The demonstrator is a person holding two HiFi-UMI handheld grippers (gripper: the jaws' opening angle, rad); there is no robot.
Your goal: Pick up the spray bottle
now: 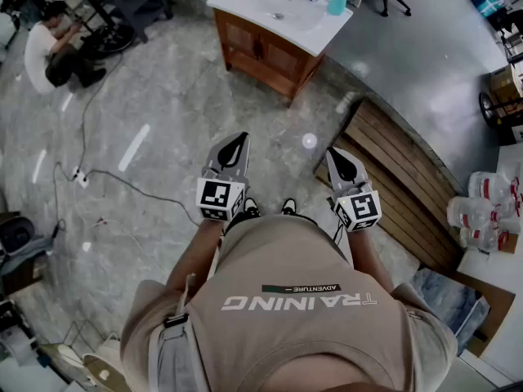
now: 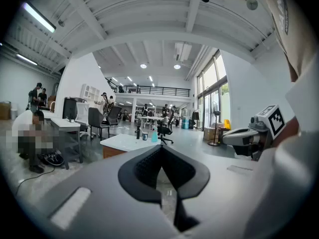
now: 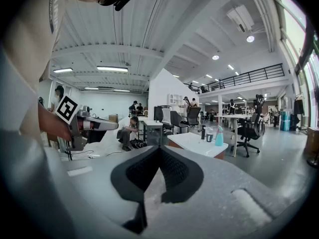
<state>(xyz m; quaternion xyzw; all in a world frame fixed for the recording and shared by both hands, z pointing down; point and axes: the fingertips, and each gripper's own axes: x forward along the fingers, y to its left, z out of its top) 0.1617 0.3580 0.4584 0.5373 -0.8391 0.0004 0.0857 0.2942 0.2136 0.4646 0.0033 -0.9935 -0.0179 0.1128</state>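
Note:
A teal spray bottle [image 1: 337, 2] stands on the white top of a wooden cabinet [image 1: 245, 11] far ahead of me across the floor. The left gripper view shows the spray bottle [image 2: 154, 136] small and distant, and the right gripper view shows the spray bottle [image 3: 219, 136] beside a dark bottle and a cup. My left gripper [image 1: 239, 140] and right gripper [image 1: 337, 155] are held side by side at waist height, well short of the cabinet. Both are shut with nothing between the pads, as seen for the left gripper [image 2: 162, 147] and the right gripper [image 3: 159, 147].
A slatted wooden pallet [image 1: 409, 186] lies on the floor right of my feet. A cable with a power strip [image 1: 82, 176] runs across the floor at left. A person [image 1: 49, 47] crouches at the far left. Packs of water bottles [image 1: 490, 207] sit at the right.

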